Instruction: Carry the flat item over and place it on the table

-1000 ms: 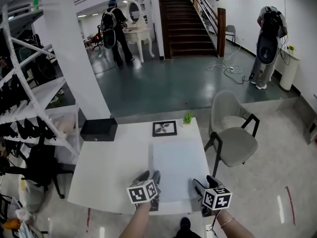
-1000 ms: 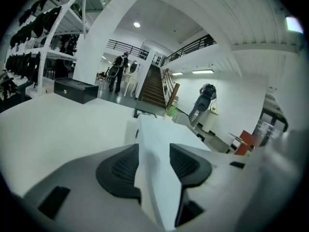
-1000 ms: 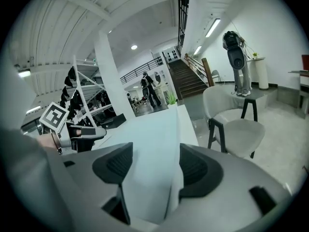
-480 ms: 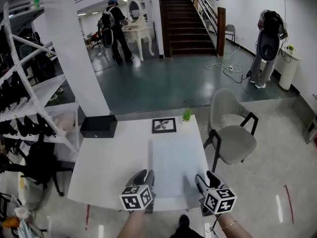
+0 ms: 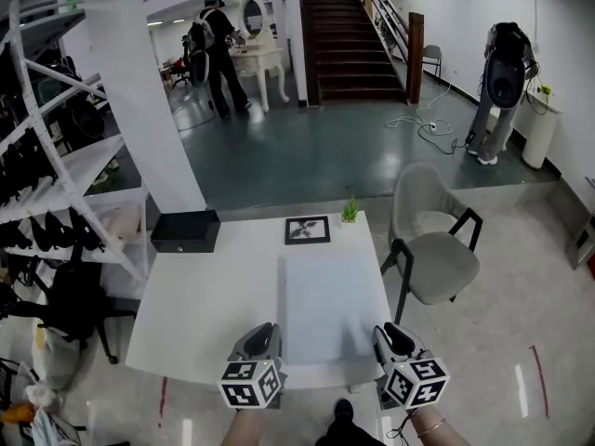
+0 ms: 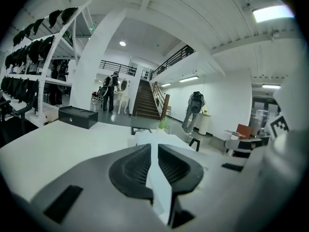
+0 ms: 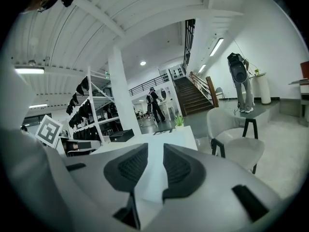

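Note:
The flat item, a large white sheet (image 5: 335, 305), lies flat on the right half of the white table (image 5: 204, 295). My left gripper (image 5: 262, 334) hovers at the table's near edge, just left of the sheet's near corner. Its jaws are closing and almost together, with nothing between them. In the left gripper view (image 6: 151, 146) the sheet (image 6: 155, 138) stretches ahead. My right gripper (image 5: 390, 334) is at the sheet's near right corner. Its jaws are also closing, a clear gap still between them (image 7: 155, 149), and they hold nothing.
At the table's far edge sit a black box (image 5: 185, 230), a framed picture (image 5: 308, 229) and a small plant (image 5: 350, 212). A grey chair (image 5: 437, 249) stands right of the table and a shelving rack (image 5: 56, 184) left. Two people (image 5: 216, 49) (image 5: 502, 82) stand far off.
Both grippers have drawn back toward the table's near edge, off the sheet's near corners, and their jaws have narrowed. The sheet has stayed flat on the table.

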`<action>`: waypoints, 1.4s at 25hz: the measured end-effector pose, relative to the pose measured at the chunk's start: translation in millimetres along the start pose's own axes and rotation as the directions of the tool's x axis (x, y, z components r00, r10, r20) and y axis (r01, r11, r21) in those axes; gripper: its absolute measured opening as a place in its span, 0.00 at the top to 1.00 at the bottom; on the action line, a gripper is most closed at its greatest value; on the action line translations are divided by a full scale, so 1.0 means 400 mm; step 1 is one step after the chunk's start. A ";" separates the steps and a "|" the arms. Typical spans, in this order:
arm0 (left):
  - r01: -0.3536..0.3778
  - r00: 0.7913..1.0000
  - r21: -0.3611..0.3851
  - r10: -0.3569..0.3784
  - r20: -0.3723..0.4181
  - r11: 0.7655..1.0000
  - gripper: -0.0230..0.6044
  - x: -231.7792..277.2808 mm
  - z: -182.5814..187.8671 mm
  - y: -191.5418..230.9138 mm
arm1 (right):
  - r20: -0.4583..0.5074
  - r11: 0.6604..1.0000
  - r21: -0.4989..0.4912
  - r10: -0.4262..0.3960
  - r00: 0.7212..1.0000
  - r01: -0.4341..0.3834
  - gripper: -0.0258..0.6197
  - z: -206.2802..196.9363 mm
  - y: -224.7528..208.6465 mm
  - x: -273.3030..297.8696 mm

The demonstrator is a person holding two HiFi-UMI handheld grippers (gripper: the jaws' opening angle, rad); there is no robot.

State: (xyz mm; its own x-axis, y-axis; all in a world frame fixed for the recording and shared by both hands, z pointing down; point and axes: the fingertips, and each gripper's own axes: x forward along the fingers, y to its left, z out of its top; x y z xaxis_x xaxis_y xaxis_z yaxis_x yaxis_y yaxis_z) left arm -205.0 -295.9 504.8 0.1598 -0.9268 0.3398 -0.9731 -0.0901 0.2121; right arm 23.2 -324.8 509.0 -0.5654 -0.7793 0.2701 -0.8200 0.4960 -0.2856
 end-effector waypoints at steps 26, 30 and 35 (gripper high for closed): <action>0.019 1.000 -0.039 -0.019 0.017 0.999 0.92 -0.096 -0.062 -0.043 | -0.008 0.998 -0.016 -0.055 0.998 0.054 0.96 -0.048 0.006 -0.109; 0.020 1.000 -0.042 -0.019 0.015 0.999 0.92 -0.108 -0.065 -0.040 | -0.013 0.999 -0.009 -0.051 0.999 0.051 0.96 -0.056 0.015 -0.115; 0.011 1.000 -0.029 -0.011 0.010 1.000 0.92 -0.112 -0.075 -0.033 | -0.025 0.999 -0.012 -0.039 0.999 0.038 0.96 -0.070 0.027 -0.113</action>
State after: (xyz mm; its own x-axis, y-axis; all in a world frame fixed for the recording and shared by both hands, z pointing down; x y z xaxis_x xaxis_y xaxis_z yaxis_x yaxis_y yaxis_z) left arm -194.5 -242.2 514.1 0.1689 -0.9292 0.3286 -0.9660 -0.0900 0.2422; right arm 37.3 -273.5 519.5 -0.5354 -0.7881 0.3037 -0.8421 0.4703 -0.2642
